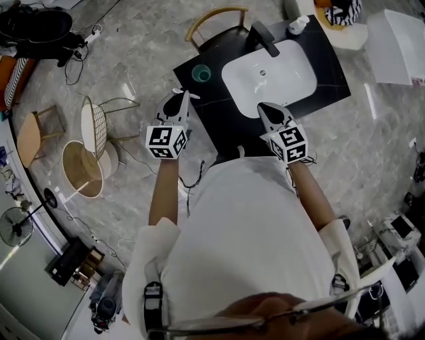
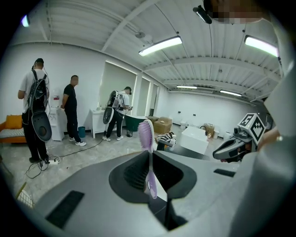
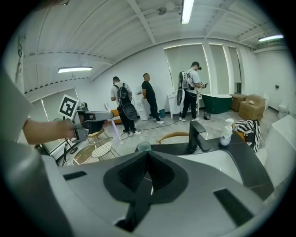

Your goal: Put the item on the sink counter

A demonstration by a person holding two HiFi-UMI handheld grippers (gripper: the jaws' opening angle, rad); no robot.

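A purple toothbrush (image 2: 147, 139) stands upright, bristle head up, with my left gripper (image 2: 150, 159) shut on its handle. From the head view, the left gripper (image 1: 178, 95) hovers just off the left edge of the black sink counter (image 1: 212, 116), with the toothbrush (image 1: 186, 94) showing at its tips. On the counter are a white basin (image 1: 269, 78), a black faucet (image 1: 264, 36) and a teal cup (image 1: 200, 73). My right gripper (image 1: 265, 107) is over the counter's front, jaws shut on nothing. In the right gripper view (image 3: 147, 155) it faces the faucet (image 3: 196, 134), the basin (image 3: 217, 163) and the cup (image 3: 144, 146).
A white spray bottle (image 3: 226, 133) stands at the counter's far right. A wire chair (image 1: 99, 123) and a round basket (image 1: 83, 169) sit on the floor to the left. A wooden chair (image 1: 214, 14) is behind the counter. Several people (image 2: 34, 111) stand far off.
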